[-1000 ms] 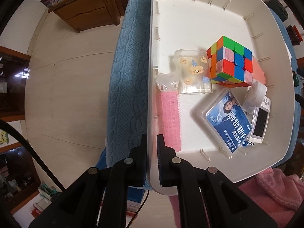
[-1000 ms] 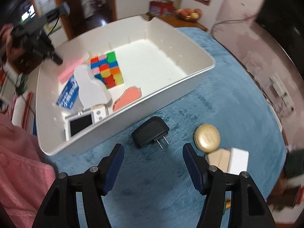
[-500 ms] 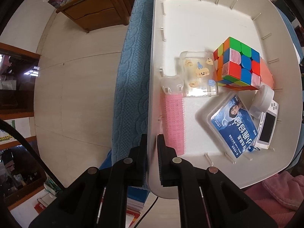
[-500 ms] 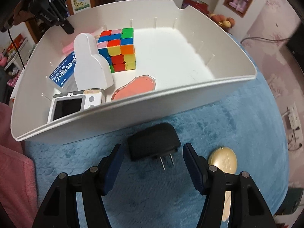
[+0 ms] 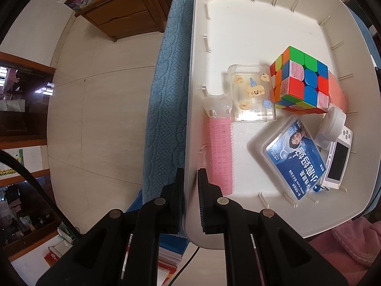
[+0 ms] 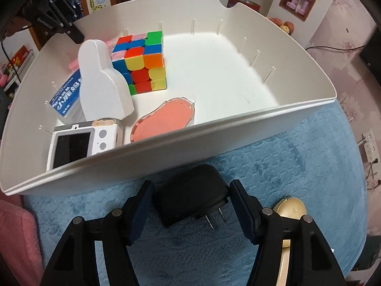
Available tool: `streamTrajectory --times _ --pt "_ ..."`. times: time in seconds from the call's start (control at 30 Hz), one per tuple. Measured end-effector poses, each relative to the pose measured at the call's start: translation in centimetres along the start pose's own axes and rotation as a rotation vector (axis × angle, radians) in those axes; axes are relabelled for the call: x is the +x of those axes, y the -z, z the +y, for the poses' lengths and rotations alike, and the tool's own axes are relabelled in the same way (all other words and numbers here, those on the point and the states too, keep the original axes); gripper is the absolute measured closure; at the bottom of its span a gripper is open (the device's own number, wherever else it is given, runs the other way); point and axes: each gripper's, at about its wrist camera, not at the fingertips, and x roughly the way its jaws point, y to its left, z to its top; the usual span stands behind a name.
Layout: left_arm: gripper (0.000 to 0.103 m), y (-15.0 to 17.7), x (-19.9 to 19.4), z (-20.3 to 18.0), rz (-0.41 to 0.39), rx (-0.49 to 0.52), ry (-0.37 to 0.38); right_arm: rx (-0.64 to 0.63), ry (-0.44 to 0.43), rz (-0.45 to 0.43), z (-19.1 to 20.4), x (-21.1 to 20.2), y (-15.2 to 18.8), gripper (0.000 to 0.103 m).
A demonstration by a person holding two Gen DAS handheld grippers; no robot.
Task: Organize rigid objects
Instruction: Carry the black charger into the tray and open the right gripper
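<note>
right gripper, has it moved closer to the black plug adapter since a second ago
Yes. The right gripper has come down toward the black plug adapter on the blue cloth; its open jaws now flank it.

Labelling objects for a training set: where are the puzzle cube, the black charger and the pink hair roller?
puzzle cube (image 6: 142, 59), right wrist view, yellow front tile
black charger (image 6: 190, 195), right wrist view, body top
pink hair roller (image 5: 220, 155), left wrist view, mid-length

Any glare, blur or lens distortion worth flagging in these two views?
Left wrist: glare washes out the white bin's floor; fisheye bends its rim. Right wrist: sharp on the black charger; bin wall curves strongly; dark vignette in the corners.
</note>
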Motion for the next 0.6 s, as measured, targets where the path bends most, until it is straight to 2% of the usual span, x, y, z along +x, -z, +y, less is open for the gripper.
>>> streamTrajectory --times 0.13,0.3,0.5,0.6 --pt "0.093 0.2 0.0 -0.1 -0.004 0.001 0.001 0.060 0.009 0.003 0.0 -0.1 0.3 0.038" --pt "0.093 0.3 -0.2 0.1 -0.008 0.020 0.008 0.199 0.006 0.018 0.1 -0.4 1.1 0.038" --pt "0.093 0.5 -0.4 0.0 -0.003 0.074 0.025 0.478 -0.006 0.050 0.9 -1.1 2.9 0.038" --pt "0.093 0.5 -0.4 0.0 0.002 0.107 0.033 0.575 -0.003 0.057 2.1 -1.6 3.8 0.038"
